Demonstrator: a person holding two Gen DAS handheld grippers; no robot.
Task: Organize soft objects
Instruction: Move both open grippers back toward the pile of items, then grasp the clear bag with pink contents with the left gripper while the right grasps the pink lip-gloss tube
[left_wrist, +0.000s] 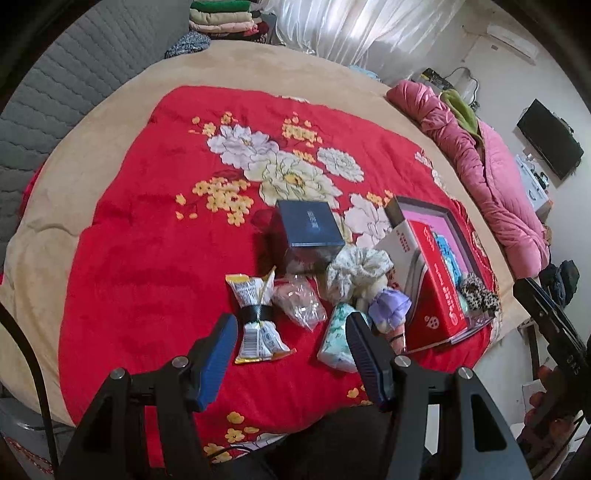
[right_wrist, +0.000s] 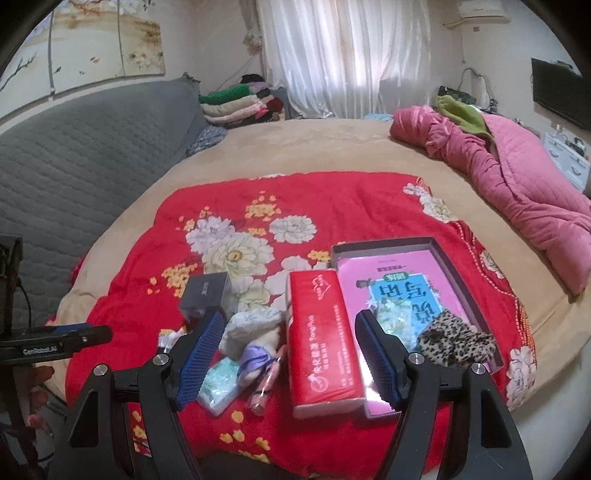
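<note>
Soft things lie on a red flowered blanket (left_wrist: 147, 236). A shallow grey box (right_wrist: 458, 277) holds a red tissue pack (right_wrist: 321, 339), a leopard scrunchie (right_wrist: 454, 341) and a green floral packet (right_wrist: 393, 314). Beside it lie a cream floral scrunchie (left_wrist: 356, 273), a small purple-haired doll (left_wrist: 391, 304), a green tissue packet (left_wrist: 338, 338), a clear bag (left_wrist: 297, 301) and yellow snack packets (left_wrist: 255, 325) banded together. My left gripper (left_wrist: 291, 350) is open and empty above the snack packets and green packet. My right gripper (right_wrist: 291, 350) is open and empty above the red tissue pack.
A dark blue box (left_wrist: 308, 229) stands behind the pile. A pink quilt (right_wrist: 517, 173) lies along the bed's right side. A grey padded headboard (right_wrist: 81, 147) is at the left, folded clothes (right_wrist: 236, 103) at the back. The bed edge is near me.
</note>
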